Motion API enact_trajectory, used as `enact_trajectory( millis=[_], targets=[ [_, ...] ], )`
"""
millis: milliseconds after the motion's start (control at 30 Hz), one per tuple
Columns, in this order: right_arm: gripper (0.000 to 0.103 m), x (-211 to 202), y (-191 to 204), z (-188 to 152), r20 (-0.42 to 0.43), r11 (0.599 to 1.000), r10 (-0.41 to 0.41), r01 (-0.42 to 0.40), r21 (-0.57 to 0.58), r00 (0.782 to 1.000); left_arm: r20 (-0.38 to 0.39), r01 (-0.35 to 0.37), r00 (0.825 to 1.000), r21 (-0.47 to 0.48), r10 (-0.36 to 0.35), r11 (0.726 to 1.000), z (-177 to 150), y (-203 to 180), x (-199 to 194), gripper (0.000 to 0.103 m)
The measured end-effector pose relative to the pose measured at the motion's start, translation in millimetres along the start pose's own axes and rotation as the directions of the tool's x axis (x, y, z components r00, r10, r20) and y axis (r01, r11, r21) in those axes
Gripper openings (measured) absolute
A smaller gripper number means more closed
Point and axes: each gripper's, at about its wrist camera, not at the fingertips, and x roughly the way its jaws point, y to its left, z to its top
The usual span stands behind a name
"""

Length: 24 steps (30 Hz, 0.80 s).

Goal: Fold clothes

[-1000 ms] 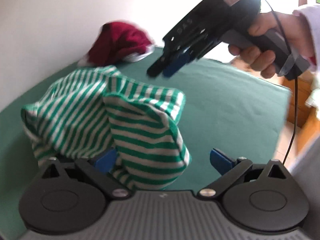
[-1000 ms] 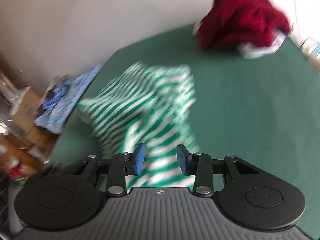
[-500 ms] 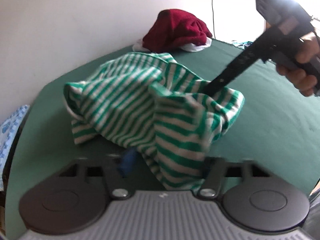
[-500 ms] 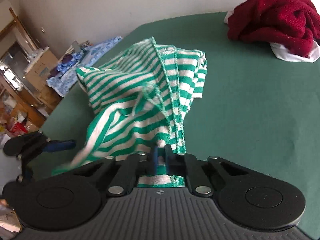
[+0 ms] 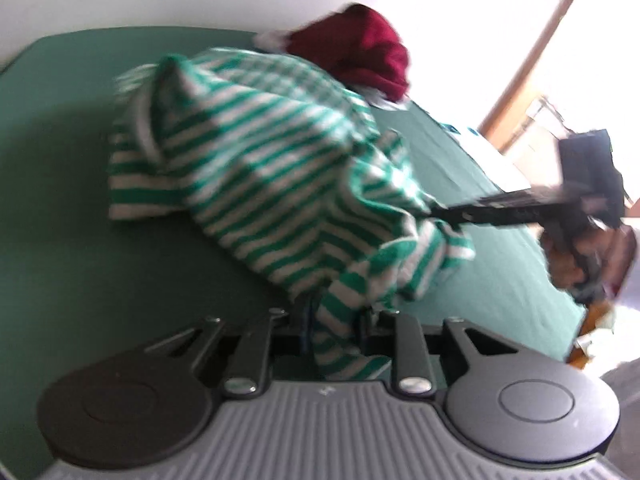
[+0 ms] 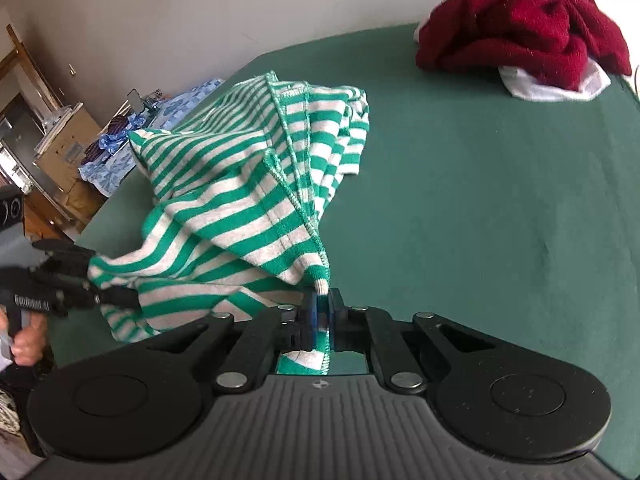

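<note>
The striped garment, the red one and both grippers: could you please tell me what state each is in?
Striped garment: unfolded, bunched, partly lifted off the green table.
Red garment: crumpled heap, untouched.
Left gripper: shut on striped fabric.
Right gripper: shut on a hem.

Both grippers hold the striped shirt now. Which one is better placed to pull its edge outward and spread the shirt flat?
Probably the right gripper: it pinches the striped shirt at a hemmed edge, with bare green table beside it.
</note>
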Motion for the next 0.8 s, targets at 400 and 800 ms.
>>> enact_trajectory(
  millis=[400,800],
  targets=[
    [0.035,-17,67,9,-0.064,0.886,0.195,-0.203,-0.417,0.979,0.022,-0.183,0.983,0.044,0.182,0.982,9,-6,-20,0.062],
    [0.050,-4,67,-12,-0.145,0.703,0.054,-0.140,-0.698,0.988,-0.055,-0.188,0.971,0.426,0.233,0.885,-45,-93,-37,0.082]
  ],
)
